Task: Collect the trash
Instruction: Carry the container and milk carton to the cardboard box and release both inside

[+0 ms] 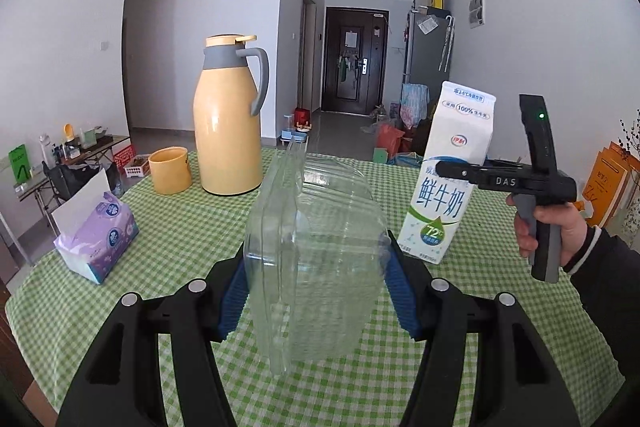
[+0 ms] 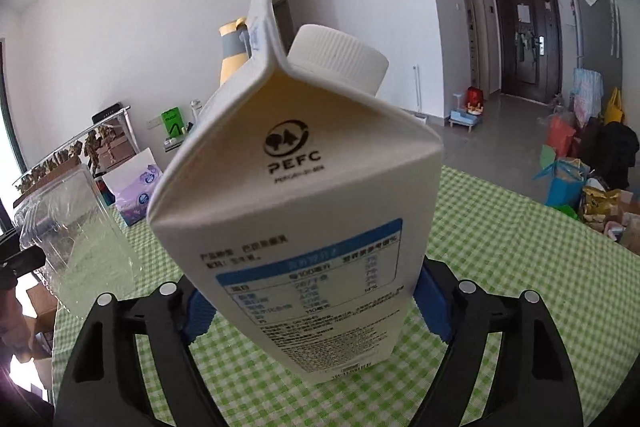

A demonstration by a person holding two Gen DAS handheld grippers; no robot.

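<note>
My left gripper (image 1: 316,291) is shut on a clear plastic clamshell box (image 1: 316,247), its blue pads pressing both sides, and holds it over the green checked tablecloth (image 1: 180,235). My right gripper (image 2: 316,303) is shut on a white milk carton (image 2: 304,211) with a white screw cap, which stands on the cloth. In the left wrist view the carton (image 1: 448,167) stands to the right with the right gripper (image 1: 452,169) against it. The clamshell box (image 2: 76,239) shows at the left in the right wrist view.
A yellow thermos jug (image 1: 230,119), a yellow cup (image 1: 170,171) and a purple tissue pack (image 1: 98,239) stand on the table's left half. Bags and clutter (image 2: 580,171) lie on the floor beyond the far edge.
</note>
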